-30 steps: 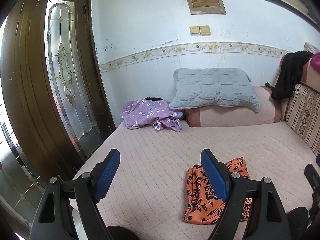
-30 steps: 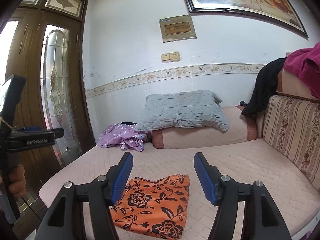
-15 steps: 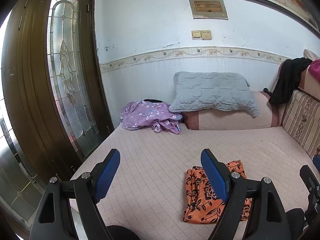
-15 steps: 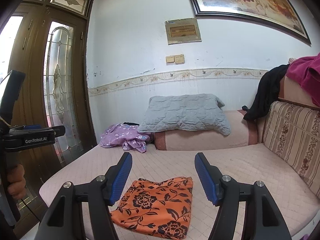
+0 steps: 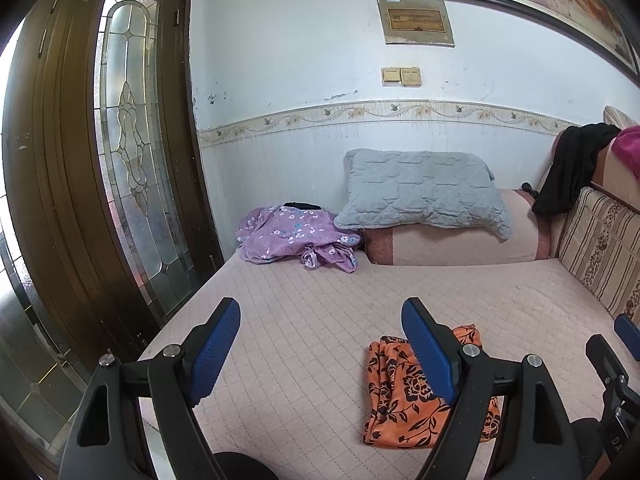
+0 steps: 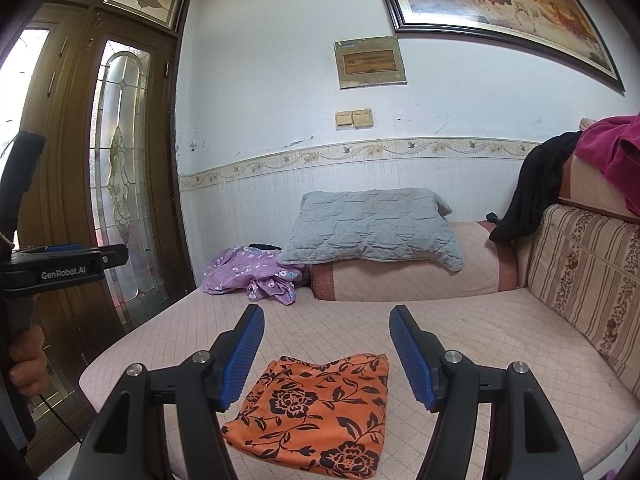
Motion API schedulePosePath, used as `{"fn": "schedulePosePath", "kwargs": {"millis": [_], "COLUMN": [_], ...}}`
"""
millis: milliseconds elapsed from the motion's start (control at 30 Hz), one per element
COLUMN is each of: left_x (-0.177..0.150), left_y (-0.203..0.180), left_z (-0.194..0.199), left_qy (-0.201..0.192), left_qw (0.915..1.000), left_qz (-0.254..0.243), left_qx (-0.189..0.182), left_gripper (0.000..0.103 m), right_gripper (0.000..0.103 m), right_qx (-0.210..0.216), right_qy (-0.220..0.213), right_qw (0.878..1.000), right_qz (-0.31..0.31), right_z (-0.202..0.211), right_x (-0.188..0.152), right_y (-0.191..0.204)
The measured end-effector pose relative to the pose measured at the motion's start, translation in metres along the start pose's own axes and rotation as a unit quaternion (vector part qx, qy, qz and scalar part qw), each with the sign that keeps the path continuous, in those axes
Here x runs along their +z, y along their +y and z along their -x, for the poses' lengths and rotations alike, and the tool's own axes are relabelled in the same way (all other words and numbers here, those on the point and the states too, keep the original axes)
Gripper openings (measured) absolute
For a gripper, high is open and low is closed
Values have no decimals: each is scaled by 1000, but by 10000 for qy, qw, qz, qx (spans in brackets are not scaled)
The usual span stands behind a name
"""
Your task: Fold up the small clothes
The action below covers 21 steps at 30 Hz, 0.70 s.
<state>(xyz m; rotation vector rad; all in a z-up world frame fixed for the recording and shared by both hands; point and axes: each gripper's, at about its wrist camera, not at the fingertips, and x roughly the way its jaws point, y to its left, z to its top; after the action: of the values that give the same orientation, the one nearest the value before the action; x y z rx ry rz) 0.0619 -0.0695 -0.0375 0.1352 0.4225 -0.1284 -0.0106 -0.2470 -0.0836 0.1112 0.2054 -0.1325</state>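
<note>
A folded orange cloth with black flowers (image 6: 316, 400) lies flat on the pink quilted mattress (image 6: 480, 344), near its front edge. It also shows in the left wrist view (image 5: 400, 396), partly behind my right-hand finger. My right gripper (image 6: 326, 350) is open and empty, held above and in front of the cloth. My left gripper (image 5: 320, 340) is open and empty, to the left of the cloth. A crumpled purple flowered garment (image 5: 292, 238) lies at the far left corner of the mattress; it shows in the right wrist view too (image 6: 250, 270).
A grey pillow (image 5: 420, 192) rests on a pink bolster (image 5: 460, 244) at the back wall. A striped cushion (image 6: 588, 280) with black and magenta clothes (image 6: 532, 184) stands at the right. A wooden glass-panelled door (image 5: 120, 168) borders the left side.
Both grippers have tilted up and drawn back a little, so the orange cloth sits lower in both views. The cloth has not moved. Both grippers stay open.
</note>
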Motion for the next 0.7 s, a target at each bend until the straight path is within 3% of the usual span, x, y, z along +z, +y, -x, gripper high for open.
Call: {"fn": "schedulePosePath", "kwargs": {"millis": [700], "left_x": [3], "left_y": [6], "left_z": [-14], "left_qy": [77], "left_qw": [9999], "left_qz": [71], "left_qx": [33], "left_gripper": [83], "right_gripper": [69], "right_qx": [-30], "right_qy": [-133], "right_qw": [9999], "right_qz": [-39], "right_z": [-6], "right_x": [8], "right_y": [1]}}
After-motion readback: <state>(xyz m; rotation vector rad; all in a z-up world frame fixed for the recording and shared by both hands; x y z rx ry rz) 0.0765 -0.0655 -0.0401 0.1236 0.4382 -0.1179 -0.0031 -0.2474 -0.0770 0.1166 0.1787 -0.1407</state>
